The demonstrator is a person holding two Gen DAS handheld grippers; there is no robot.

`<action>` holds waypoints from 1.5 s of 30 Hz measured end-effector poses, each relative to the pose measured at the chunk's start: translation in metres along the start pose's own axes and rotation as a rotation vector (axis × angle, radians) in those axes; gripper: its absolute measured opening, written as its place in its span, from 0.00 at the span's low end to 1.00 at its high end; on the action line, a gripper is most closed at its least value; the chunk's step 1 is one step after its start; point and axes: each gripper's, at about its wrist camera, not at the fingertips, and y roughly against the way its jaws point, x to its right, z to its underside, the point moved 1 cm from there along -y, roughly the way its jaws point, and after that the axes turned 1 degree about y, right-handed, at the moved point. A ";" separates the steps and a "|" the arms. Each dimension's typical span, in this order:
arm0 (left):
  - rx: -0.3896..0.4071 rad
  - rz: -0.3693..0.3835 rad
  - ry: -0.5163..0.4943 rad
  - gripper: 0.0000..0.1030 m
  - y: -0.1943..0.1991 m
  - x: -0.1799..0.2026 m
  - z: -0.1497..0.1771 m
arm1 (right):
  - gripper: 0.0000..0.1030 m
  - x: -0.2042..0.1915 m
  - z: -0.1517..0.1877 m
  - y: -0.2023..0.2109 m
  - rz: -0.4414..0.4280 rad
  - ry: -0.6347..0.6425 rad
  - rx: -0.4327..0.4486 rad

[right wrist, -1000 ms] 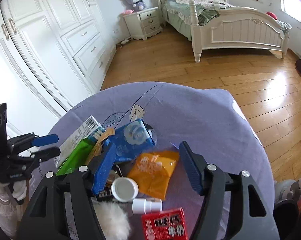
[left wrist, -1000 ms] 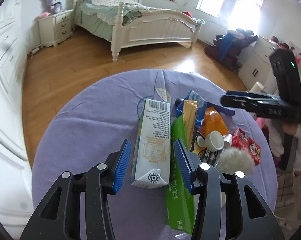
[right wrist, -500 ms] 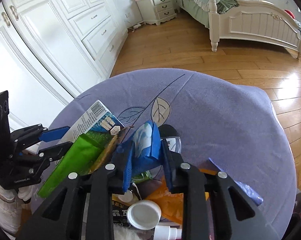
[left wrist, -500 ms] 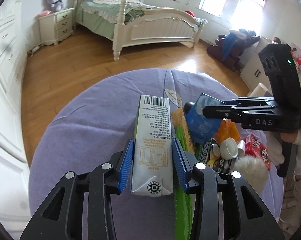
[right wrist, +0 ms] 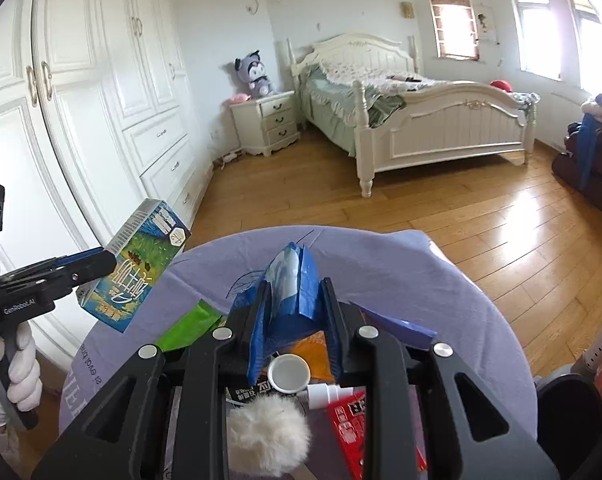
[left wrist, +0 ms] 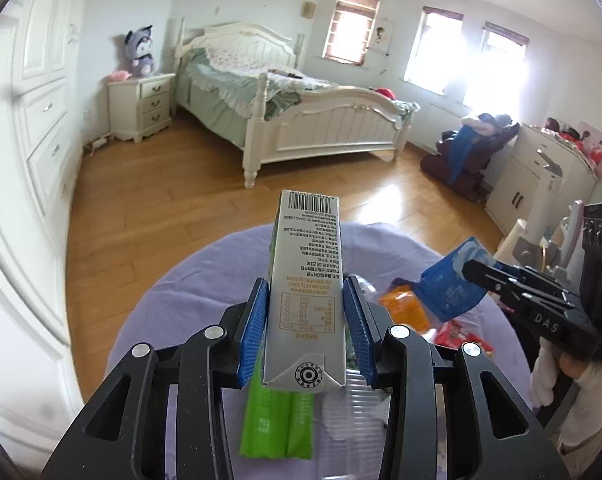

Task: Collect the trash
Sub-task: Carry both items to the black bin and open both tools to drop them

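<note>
1. The milk carton (left wrist: 305, 300) is clamped between the blue pads of the left gripper (left wrist: 306, 322), lifted clear of the round purple table (left wrist: 181, 300), its barcode end pointing to 12 o'clock.
2. The blue wrapper (right wrist: 289, 284) is pinched, folded, in the right gripper (right wrist: 293, 320), whose jaws have just closed on it; it hangs above the pile.
3. To do this lift well, I judge both loads should be carried level and apart; the carton is rigid, while the wrapper is limp and could slip.
4. Left on the table, from 9 to 5 o'clock under the right gripper: one green packet (right wrist: 189, 326), one orange packet (right wrist: 313, 350), one white cap (right wrist: 289, 372), one small spray bottle (right wrist: 327, 392), one fluffy pom-pom (right wrist: 267, 434), one red pack (right wrist: 353, 426).
5. No bin is in view.
</note>
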 end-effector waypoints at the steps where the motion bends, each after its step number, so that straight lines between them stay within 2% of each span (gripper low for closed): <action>1: 0.015 0.015 -0.018 0.38 0.007 0.014 -0.002 | 0.24 0.003 0.003 0.010 0.020 -0.003 0.022; 6: 0.053 0.123 -0.075 0.38 0.024 0.079 -0.005 | 0.24 0.034 0.015 0.055 0.122 -0.046 0.101; 11: 0.053 0.232 -0.138 0.38 0.022 0.148 0.002 | 0.24 0.068 0.030 0.095 0.245 -0.084 0.141; 18: -0.003 0.367 -0.195 0.38 -0.009 0.223 0.018 | 0.24 0.124 0.056 0.128 0.417 -0.141 0.157; 25: -0.092 0.502 -0.221 0.38 -0.055 0.283 0.042 | 0.24 0.180 0.101 0.151 0.516 -0.236 0.114; 29: -0.149 0.536 -0.234 0.38 -0.082 0.309 0.058 | 0.24 0.207 0.115 0.152 0.558 -0.276 0.088; 36: -0.218 0.536 -0.279 0.38 -0.119 0.349 0.085 | 0.24 0.232 0.139 0.145 0.628 -0.302 0.026; 45: -0.276 0.538 -0.321 0.38 -0.144 0.376 0.110 | 0.25 0.255 0.164 0.139 0.647 -0.347 -0.025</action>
